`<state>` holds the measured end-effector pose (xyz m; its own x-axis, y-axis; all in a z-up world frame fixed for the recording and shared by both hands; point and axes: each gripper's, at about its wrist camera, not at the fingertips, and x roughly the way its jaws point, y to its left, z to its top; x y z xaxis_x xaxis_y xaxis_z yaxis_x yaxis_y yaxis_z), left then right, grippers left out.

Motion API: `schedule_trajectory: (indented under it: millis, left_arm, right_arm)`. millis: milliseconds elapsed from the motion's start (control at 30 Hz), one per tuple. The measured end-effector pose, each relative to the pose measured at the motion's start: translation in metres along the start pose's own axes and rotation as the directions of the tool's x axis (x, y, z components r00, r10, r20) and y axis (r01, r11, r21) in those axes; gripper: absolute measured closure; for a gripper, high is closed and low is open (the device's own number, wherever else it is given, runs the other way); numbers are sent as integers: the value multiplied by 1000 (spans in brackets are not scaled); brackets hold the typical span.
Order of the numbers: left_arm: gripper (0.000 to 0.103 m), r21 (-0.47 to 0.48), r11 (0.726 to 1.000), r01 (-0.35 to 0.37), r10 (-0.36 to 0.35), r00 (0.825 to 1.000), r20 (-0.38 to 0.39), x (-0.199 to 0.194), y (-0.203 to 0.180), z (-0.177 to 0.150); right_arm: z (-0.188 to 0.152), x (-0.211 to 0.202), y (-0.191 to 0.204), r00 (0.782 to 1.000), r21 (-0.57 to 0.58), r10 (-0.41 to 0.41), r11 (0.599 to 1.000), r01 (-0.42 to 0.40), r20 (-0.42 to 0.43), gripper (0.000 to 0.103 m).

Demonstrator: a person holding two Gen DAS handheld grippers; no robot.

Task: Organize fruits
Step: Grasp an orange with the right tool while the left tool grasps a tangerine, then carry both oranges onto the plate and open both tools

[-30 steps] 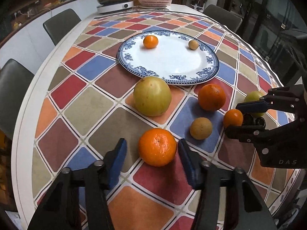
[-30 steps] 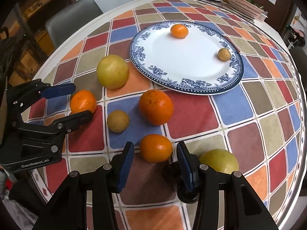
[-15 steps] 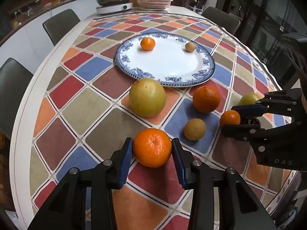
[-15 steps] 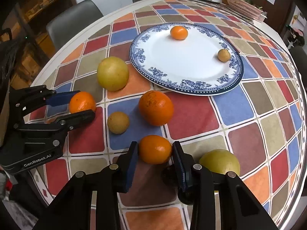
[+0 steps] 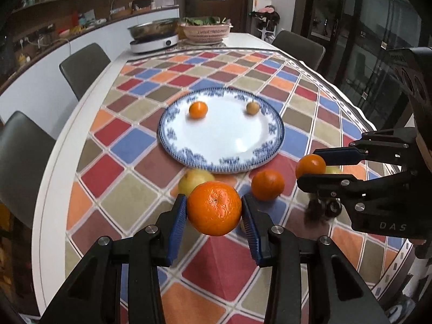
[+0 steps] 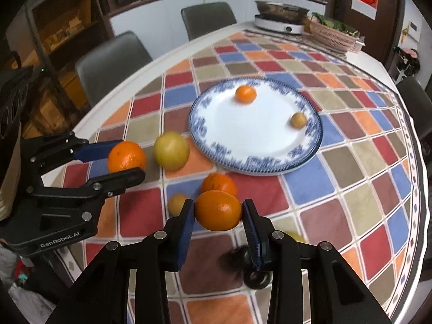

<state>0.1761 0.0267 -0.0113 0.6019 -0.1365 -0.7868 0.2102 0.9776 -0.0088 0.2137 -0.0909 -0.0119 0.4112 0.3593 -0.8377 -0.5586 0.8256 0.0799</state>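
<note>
My left gripper (image 5: 214, 205) is shut on a big orange (image 5: 214, 216) and holds it above the checked tablecloth. In the right wrist view the left gripper (image 6: 129, 159) is at the left with that orange (image 6: 125, 156). My right gripper (image 6: 218, 209) is shut on a mandarin (image 6: 218, 213), also off the table; the left wrist view has this right gripper (image 5: 307, 167) at the right. The blue-rimmed plate (image 5: 221, 140) carries a small orange (image 5: 198, 110) and a small brown fruit (image 5: 253, 107). An orange (image 6: 218, 182), a yellow-green fruit (image 6: 171, 150) and a small brown fruit (image 6: 176, 203) lie on the cloth.
Another yellow-green fruit (image 6: 295, 236) peeks out behind my right finger, near a small black round object (image 6: 255, 278). Grey chairs (image 5: 81, 64) line the table's left side. A cooker with a pan (image 5: 154, 40) and a pink basket (image 5: 205, 31) stand at the far end.
Both grippers closed on their fruit, the left on the big orange and the right on the mandarin, and then rose, lifting both fruits off the cloth.
</note>
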Motion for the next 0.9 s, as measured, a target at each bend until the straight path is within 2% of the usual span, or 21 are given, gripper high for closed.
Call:
schedule_trajectory:
  millis: [467,667,900]
  left_arm:
    - [63,43,999,6,-9,997,70,17,8,69]
    - [63,63,998,25,-30,997,73,41,10,96]
    - [63,83,996,35,-39,998,42,85,14,124]
  right_arm:
    - [56,-6,-35,994,43,-21,999,16,109,66]
    - [81,6,-55,993,59,-28,998,21,116,66]
    - [103,34,-85,995,86,-48,995,40,93,66]
